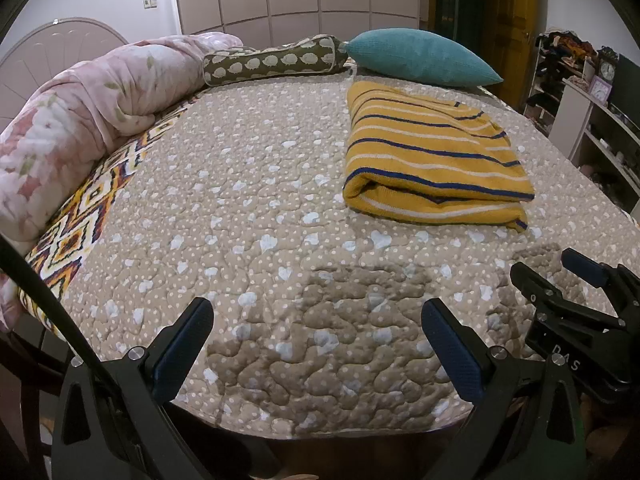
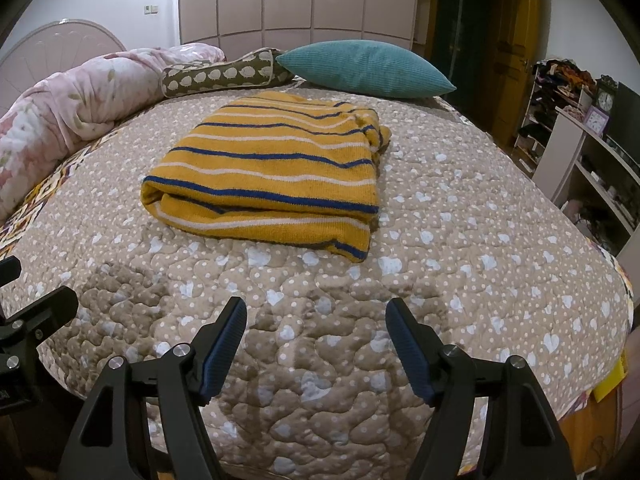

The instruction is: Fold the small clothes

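Note:
A yellow knit garment with blue and white stripes [image 1: 432, 156] [image 2: 276, 172] lies folded into a thick rectangle on the beige quilted bedspread [image 1: 248, 216] [image 2: 460, 220]. My left gripper [image 1: 316, 312] hangs open over the near edge of the bed, well short of the garment, nothing between its fingers. My right gripper [image 2: 316, 312] is open too, empty, over the near bedspread in front of the garment. The right gripper [image 1: 560, 276] also shows at the right edge of the left wrist view.
A teal cushion [image 1: 420, 58] [image 2: 364, 68], a sheep-print bolster [image 1: 272, 60] [image 2: 220, 74] and a rolled pink floral duvet [image 1: 80, 120] [image 2: 80, 100] line the far and left sides of the bed. White shelves [image 2: 592, 168] with clutter stand at the right.

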`<state>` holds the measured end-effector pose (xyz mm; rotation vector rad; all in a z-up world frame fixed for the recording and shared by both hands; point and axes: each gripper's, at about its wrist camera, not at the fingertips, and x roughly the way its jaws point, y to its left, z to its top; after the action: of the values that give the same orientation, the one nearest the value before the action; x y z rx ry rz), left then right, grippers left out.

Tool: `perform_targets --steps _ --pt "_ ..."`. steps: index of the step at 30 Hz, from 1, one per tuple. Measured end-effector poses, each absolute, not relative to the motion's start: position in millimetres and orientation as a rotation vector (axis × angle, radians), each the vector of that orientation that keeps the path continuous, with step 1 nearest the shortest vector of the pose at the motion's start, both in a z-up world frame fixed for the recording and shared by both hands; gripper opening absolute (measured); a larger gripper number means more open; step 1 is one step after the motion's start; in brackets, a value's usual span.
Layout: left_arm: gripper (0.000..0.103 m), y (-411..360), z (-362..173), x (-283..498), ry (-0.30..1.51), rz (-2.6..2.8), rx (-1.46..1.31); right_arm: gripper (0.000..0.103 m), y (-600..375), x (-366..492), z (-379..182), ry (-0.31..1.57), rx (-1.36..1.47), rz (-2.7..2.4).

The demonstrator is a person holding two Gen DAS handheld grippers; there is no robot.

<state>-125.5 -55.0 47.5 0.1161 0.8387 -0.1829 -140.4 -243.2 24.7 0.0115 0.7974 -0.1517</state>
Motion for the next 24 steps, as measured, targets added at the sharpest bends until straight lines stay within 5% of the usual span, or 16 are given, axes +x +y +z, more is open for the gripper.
perform_targets --steps 24 --pt "0.103 -51.0 40.0 -123.2 0.868 -0.183 0.100 0.078 -242.1 -138.6 14.5 0.828 0.002 -0.149"
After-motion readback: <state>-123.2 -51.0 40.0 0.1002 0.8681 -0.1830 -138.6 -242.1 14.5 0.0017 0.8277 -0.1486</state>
